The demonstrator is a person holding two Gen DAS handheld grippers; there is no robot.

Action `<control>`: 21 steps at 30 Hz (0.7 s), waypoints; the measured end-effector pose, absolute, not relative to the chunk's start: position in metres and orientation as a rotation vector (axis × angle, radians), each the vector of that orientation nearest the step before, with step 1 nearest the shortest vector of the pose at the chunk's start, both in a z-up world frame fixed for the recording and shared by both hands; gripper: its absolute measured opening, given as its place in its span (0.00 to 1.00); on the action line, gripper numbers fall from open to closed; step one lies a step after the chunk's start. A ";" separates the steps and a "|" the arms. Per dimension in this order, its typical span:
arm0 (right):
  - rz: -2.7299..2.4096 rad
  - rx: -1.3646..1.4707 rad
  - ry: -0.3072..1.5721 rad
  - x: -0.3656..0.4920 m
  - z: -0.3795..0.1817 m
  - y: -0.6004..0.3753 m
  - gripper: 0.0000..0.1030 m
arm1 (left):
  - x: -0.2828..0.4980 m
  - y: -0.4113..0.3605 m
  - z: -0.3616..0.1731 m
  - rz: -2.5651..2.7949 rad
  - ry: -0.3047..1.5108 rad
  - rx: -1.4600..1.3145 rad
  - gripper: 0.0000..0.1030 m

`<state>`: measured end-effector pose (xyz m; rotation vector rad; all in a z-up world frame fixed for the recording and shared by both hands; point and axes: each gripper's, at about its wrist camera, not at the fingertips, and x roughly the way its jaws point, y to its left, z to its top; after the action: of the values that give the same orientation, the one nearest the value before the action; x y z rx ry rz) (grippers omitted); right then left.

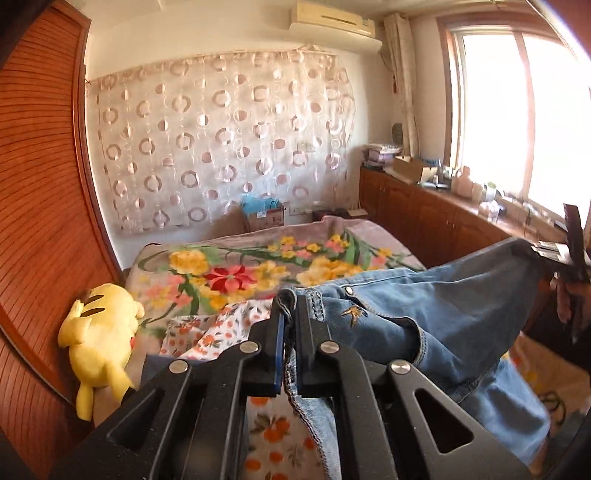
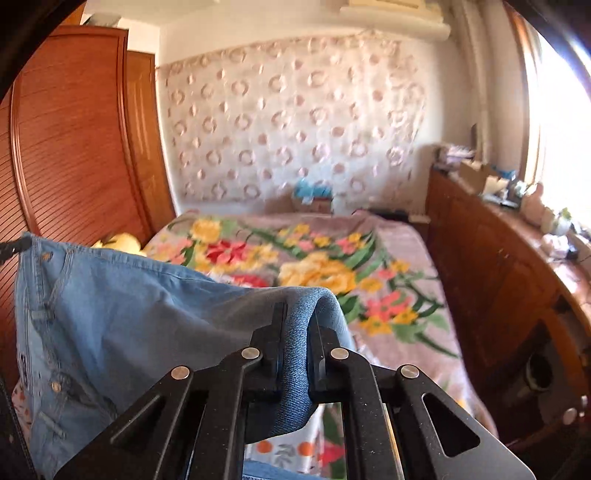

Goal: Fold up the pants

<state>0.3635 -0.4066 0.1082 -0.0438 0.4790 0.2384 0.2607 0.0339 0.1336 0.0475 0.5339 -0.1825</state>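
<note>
This is a bedroom in a home. A bed [image 2: 406, 258] covered by a flower-printed blanket fills the middle of the room, with a yellow plush toy [image 1: 101, 332] lying at its side against a wooden louvred wardrobe [image 1: 40, 184]. A sheer curtain with ring patterns [image 1: 221, 140] hangs on the far wall below a wall-mounted air conditioner [image 1: 332, 18]. Low wooden cabinets [image 1: 424, 214], their top cluttered with boxes and small household items, run beneath a bright window [image 1: 517, 110].

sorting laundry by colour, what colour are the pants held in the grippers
Light blue denim: the pants show best in the right wrist view, with small embroidery visible in the left wrist view.
</note>
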 end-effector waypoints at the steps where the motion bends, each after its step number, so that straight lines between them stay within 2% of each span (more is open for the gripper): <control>1: 0.230 -0.045 0.479 0.361 0.107 -0.409 0.07 | 0.272 0.036 0.132 -0.192 0.562 0.031 0.05; 4: 0.209 -0.041 0.525 0.363 0.085 -0.412 0.07 | 0.285 0.034 0.108 -0.213 0.647 0.006 0.05; 9: 0.198 -0.074 0.675 0.379 0.013 -0.394 0.08 | 0.292 0.027 0.034 -0.193 0.791 0.025 0.06; 13: 0.193 -0.059 0.734 0.384 -0.018 -0.386 0.19 | 0.281 0.028 -0.001 -0.183 0.841 0.065 0.11; 17: 0.168 -0.060 0.697 0.369 -0.020 -0.383 0.30 | 0.251 0.035 -0.017 -0.182 0.835 0.080 0.24; 21: 0.211 -0.038 0.668 0.343 -0.015 -0.358 0.34 | 0.226 0.044 -0.037 -0.189 0.810 0.066 0.28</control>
<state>0.3428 -0.3585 -0.0151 -0.0383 0.6685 0.2111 0.2258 0.0444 -0.0370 0.0655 0.8104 -0.1887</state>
